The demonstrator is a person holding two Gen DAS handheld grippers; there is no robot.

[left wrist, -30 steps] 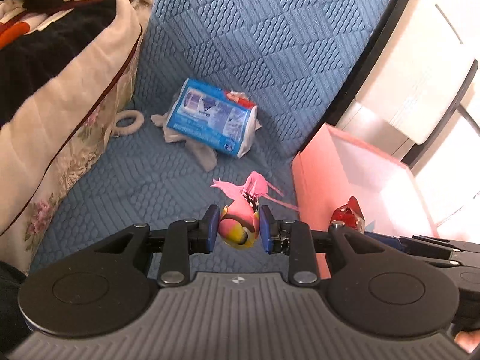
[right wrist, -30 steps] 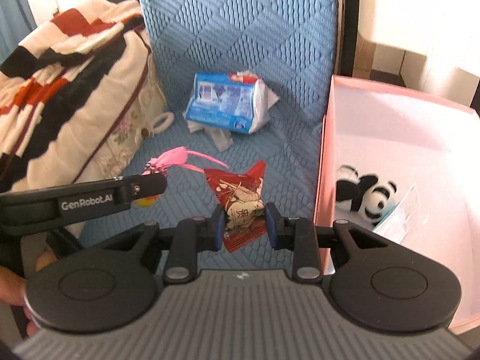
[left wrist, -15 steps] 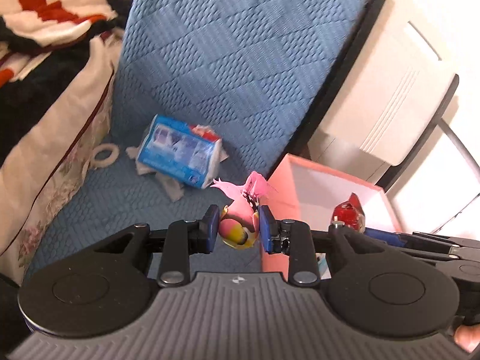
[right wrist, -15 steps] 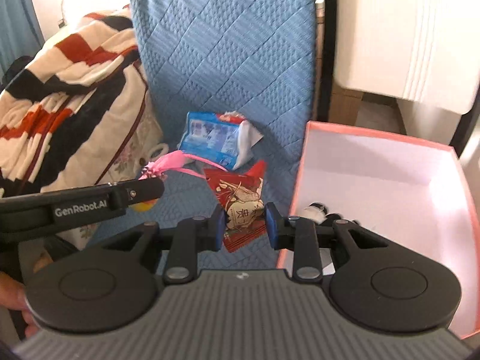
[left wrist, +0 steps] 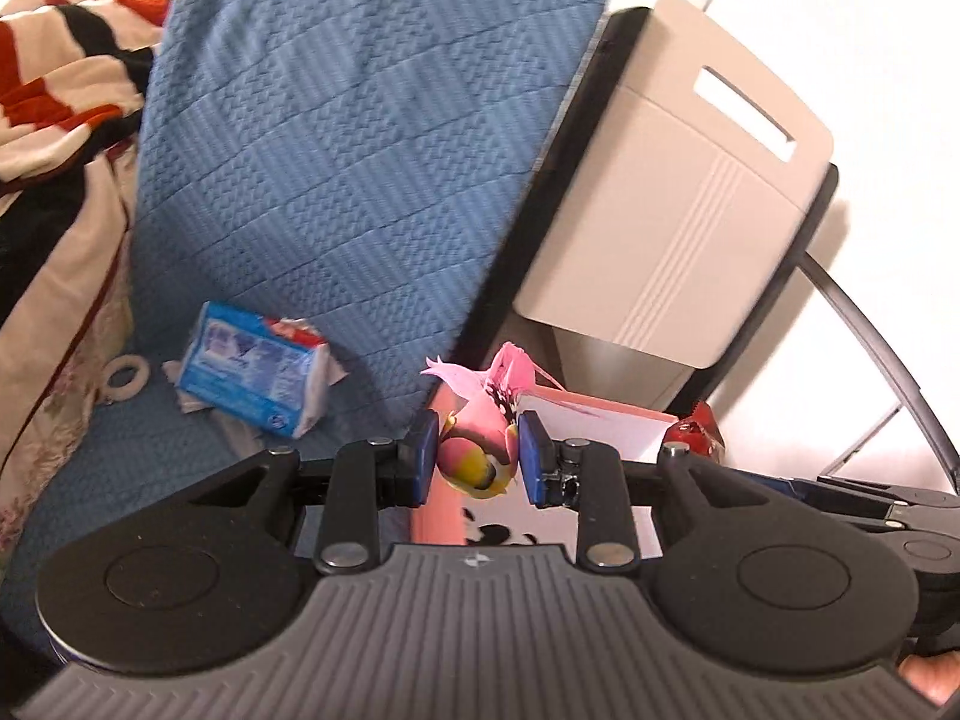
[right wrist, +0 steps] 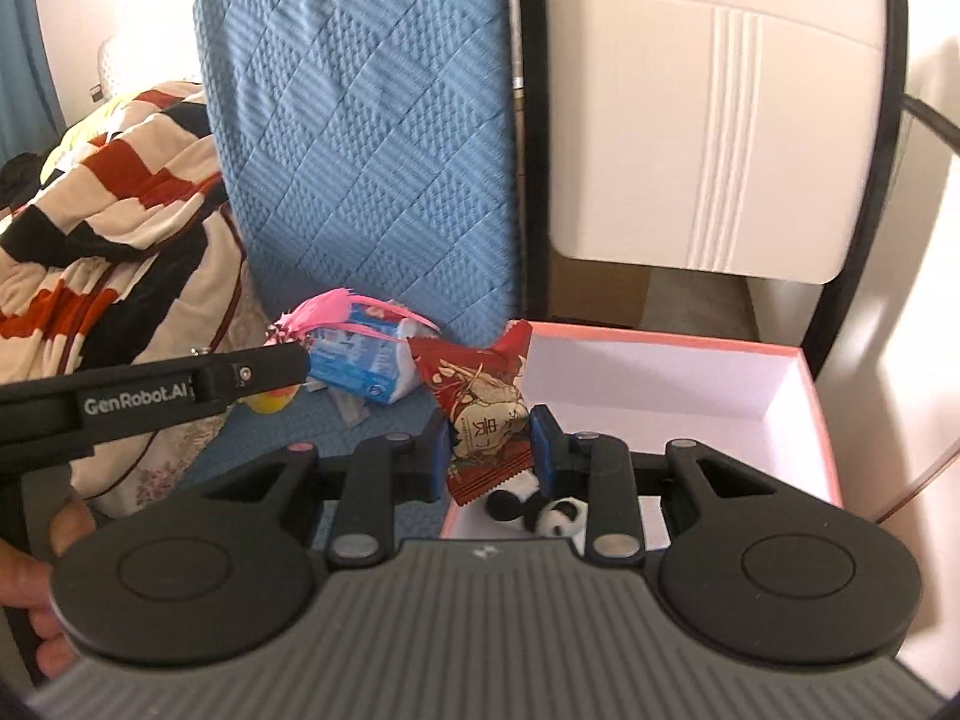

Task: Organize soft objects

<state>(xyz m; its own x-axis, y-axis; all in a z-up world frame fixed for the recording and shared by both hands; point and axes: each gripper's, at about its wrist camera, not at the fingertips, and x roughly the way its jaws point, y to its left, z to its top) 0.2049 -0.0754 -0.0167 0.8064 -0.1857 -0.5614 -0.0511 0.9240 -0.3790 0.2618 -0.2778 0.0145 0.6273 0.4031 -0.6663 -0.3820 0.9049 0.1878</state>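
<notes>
The left hand-held gripper is pointing forward and downward, its two blue pads pressing on either side of a pink toy bird. Seen from the right wrist camera, it is reaching in as a long black bar from the left, with the person's fingers wrapping its grip at the lower left edge. The right hand-held gripper is also tilting downward, its jaws partly closed and clamping a red snack packet between the pads. A fingertip is showing at the lower right of the left wrist view.
</notes>
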